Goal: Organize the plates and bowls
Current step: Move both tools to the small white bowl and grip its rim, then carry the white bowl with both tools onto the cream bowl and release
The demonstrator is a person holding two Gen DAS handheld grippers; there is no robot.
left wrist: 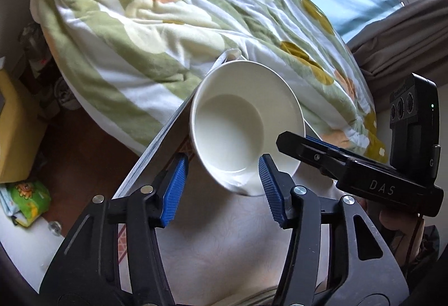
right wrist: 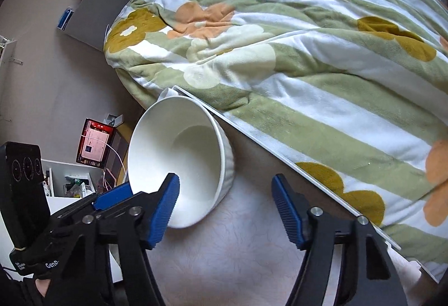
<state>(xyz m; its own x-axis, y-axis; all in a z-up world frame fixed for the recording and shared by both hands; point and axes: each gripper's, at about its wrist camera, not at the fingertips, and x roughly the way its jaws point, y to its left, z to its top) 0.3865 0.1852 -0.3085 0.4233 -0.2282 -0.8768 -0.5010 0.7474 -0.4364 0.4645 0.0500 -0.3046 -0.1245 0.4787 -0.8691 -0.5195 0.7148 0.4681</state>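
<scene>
**Blue-padded jaws close in on one bowl**

Blue ribbed pads of the left gripper (left wrist: 221, 188) straddle the near rim of a white ceramic bowl (left wrist: 240, 121), not visibly pressing it. The right gripper (right wrist: 225, 206) stands parted; its left pad overlaps the bowl's rim, contact unclear. The bowl rests on a pale table (left wrist: 224, 244) beside a flowered green blanket (left wrist: 134, 26). No stacking is visible yet; organizing seems barely begun.

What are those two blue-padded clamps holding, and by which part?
Nothing gripped yet, it seems: the left gripper and right gripper each straddle the ribbed white ceramic bowl at its rim, pads apart.
</scene>
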